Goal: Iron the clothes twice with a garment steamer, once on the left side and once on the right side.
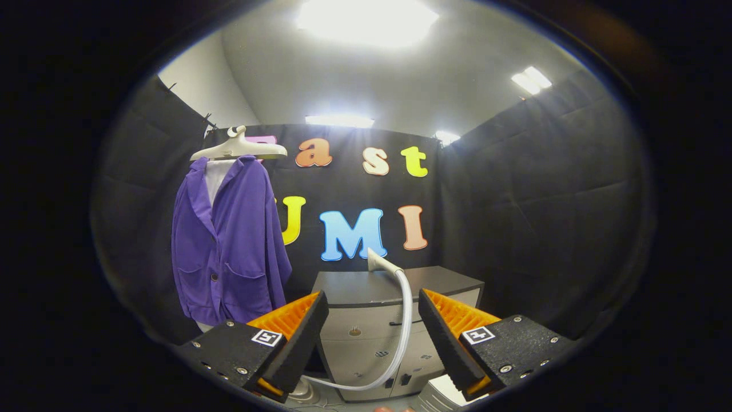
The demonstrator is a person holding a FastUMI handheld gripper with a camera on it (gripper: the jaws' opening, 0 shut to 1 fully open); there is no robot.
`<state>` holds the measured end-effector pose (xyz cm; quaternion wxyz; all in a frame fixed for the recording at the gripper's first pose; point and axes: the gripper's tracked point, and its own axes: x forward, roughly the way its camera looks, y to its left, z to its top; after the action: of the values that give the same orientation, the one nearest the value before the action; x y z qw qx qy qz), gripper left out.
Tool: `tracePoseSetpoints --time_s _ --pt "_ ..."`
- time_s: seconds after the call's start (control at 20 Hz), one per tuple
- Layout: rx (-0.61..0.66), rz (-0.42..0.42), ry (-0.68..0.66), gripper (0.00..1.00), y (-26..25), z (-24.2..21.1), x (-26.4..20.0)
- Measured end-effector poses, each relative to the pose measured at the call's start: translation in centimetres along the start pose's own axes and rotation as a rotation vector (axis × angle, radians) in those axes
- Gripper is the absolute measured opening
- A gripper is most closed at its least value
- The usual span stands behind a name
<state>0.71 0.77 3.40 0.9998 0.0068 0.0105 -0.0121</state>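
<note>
A purple jacket (229,240) hangs on a pale hanger (239,150) against the black booth wall, beyond my left finger and well off to its left. The steamer head (380,263), white, lies on top of a low cabinet (394,286) straight ahead, and its pale hose (403,337) curves down in front of the cabinet towards the floor. My gripper (373,332) is open; the two orange and black fingers (297,332) stand wide apart with nothing between them. The hose passes through the gap in the distance, untouched.
The cabinet has grey drawer fronts with small handles (366,335). A white object (443,395) sits low near my right finger. Black cloth walls close the booth on the left, back and right.
</note>
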Motion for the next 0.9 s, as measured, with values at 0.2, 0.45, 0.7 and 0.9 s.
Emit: tracePoseSetpoints --time_s 0.2,0.45,0.7,0.9 --pt "0.005 0.011 0.012 0.98 -0.1 1.5 1.0" --pt "0.0 0.014 0.005 0.97 -2.0 4.5 5.0" --pt "0.049 0.051 0.022 0.97 -4.1 6.4 12.8" --pt "0.112 0.06 0.034 0.97 -6.7 6.8 21.1"
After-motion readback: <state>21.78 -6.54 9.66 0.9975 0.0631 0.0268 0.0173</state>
